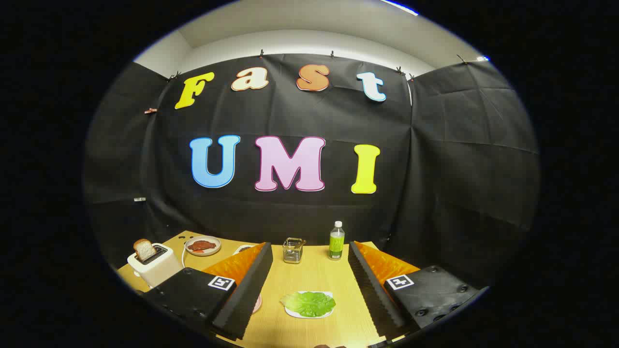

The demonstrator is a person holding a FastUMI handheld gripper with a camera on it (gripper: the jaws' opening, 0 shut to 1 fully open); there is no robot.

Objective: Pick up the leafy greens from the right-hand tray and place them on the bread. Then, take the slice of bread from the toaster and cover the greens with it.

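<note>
Fingers (309,278) stand wide apart above the wooden bench (314,280), gripping nothing, their dark ribbed inner faces turned toward each other and their orange outer sides fanning away. Between them, toward their near ends, the leafy greens (309,303) lie flat on a small white tray (290,312), with bare bench on both sides of the tray before either finger begins, so the greens touch neither pad.

Beyond the fingertips, a small clear holder (293,250) with something standing in it sits near the bench's far edge, and a green-labelled bottle (336,240) with a white cap stands upright just beside it, the two apart from each other. Open wood runs from the tray up to these two.

Left of the left finger, a white toaster (154,263) sits close to the bench's left edge with a slice of bread (144,249) poking up out of its slot (tilted a little). Behind it a round plate (202,245) carries something reddish-brown. A sliver of another white dish (243,249) peeks past the left fingertip, and a pinkish rim (257,303) shows by that finger's near end; what either holds is hidden. Black cloth closes the bench off at the back and right.
</note>
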